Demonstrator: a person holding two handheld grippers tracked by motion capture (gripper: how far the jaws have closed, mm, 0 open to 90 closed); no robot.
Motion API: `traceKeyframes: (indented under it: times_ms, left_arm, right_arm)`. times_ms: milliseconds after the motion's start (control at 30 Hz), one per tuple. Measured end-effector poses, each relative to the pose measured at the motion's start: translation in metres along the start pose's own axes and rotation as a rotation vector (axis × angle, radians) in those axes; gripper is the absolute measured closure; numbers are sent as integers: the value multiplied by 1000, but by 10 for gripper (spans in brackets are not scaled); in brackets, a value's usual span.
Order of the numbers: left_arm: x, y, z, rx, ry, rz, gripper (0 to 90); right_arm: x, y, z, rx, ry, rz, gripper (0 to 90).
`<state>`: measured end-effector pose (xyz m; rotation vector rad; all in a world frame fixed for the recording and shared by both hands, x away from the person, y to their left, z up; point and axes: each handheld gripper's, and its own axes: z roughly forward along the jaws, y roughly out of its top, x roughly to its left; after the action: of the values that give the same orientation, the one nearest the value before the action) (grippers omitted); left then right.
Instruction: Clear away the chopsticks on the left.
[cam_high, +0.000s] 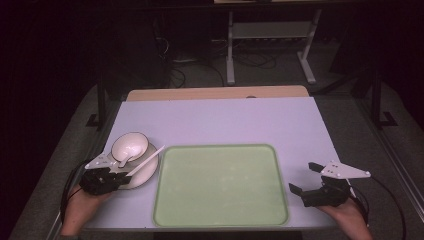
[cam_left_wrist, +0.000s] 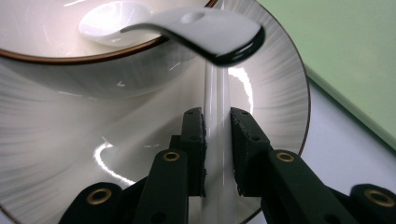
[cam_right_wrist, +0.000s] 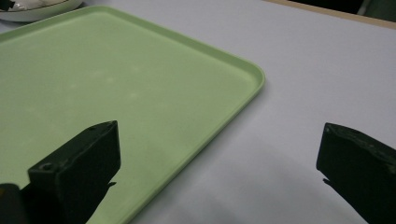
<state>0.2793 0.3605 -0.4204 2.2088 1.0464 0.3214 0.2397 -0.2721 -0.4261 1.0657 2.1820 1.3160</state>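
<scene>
At the far left, my left gripper (cam_left_wrist: 217, 140) has its black, rubbery pads set on either side of a thin, glossy white stick (cam_left_wrist: 217, 112), which lies across the plate (cam_left_wrist: 275, 84). The pads sit right against the stick's sides, so I have it pinched. In the high view the stick (cam_high: 146, 161) runs up and to the right from the gripper, its tip reaching past the plate's rim toward the tray. The plate is round, shiny white china with fine grey streaks fanning out and a thin dark edge. On it sits a smooth white bowl (cam_high: 131, 146) with a brown rim, and a glazed white soup spoon (cam_left_wrist: 187, 25) rests in the bowl, its curved handle with a dark end hanging over the rim above the stick.

Just right of the plate lies a pale green tray (cam_high: 162, 200), matte plastic, rectangular with rounded corners and a low raised lip. It rests on a smooth lilac table (cam_high: 225, 120).

At the right, my right gripper (cam_high: 306, 179) hovers just beside the tray's near corner, jaws spread wide with nothing between them.
</scene>
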Motion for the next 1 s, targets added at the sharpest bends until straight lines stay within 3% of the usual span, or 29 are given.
traceKeyframes:
  times_ms: [267, 367, 600, 767, 1000]
  left_arm:
    - [-3, 3, 5, -12, 2, -11, 758]
    - [-3, 1, 5, -6, 7, -13, 705]
    - [-4, -3, -12, -51, 12, -26, 635]
    - [-9, -3, -28, -96, 2, -11, 710]
    - [-14, 1, -25, -91, 5, 12, 788]
  right_arm:
    - [0, 0, 1, 2, 1, -2, 0]
    - [0, 0, 0, 0, 1, -1, 0]
    - [0, 0, -1, -1, 2, 2, 0]
    - [0, 0, -1, -1, 2, 1, 0]
    - [0, 0, -1, -2, 3, 2, 0]
